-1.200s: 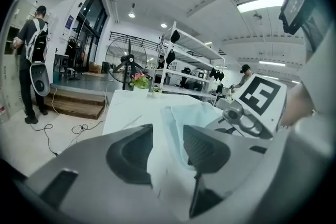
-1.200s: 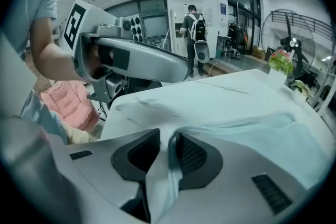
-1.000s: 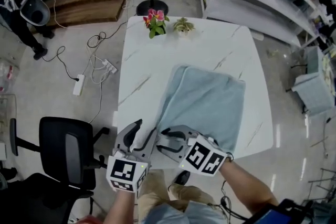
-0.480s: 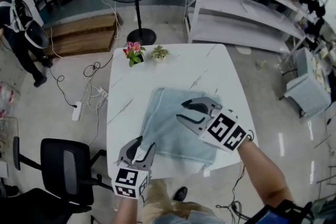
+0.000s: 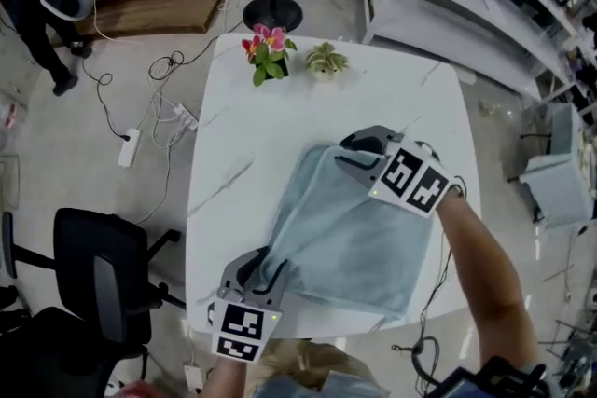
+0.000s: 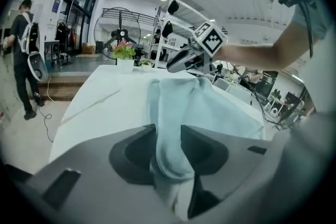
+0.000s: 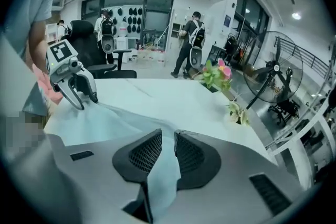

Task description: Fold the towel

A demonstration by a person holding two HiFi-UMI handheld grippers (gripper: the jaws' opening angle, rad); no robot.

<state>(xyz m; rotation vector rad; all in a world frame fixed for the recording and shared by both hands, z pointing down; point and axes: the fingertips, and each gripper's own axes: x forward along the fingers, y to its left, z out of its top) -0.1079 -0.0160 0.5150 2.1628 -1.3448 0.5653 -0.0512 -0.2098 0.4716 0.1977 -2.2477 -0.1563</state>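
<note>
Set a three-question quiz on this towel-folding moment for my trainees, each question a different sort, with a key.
1. True or false: the right gripper grips the towel at its far corner.
2. Multiple choice: what stands at the far edge of the table? A. two potted plants B. a kettle C. a laptop
3. Fill in: the left gripper grips the towel at the table's ____ edge.

Key: 1 true. 2 A. 3 near. Both grippers' jaws have just been closing, with towel between them.
</note>
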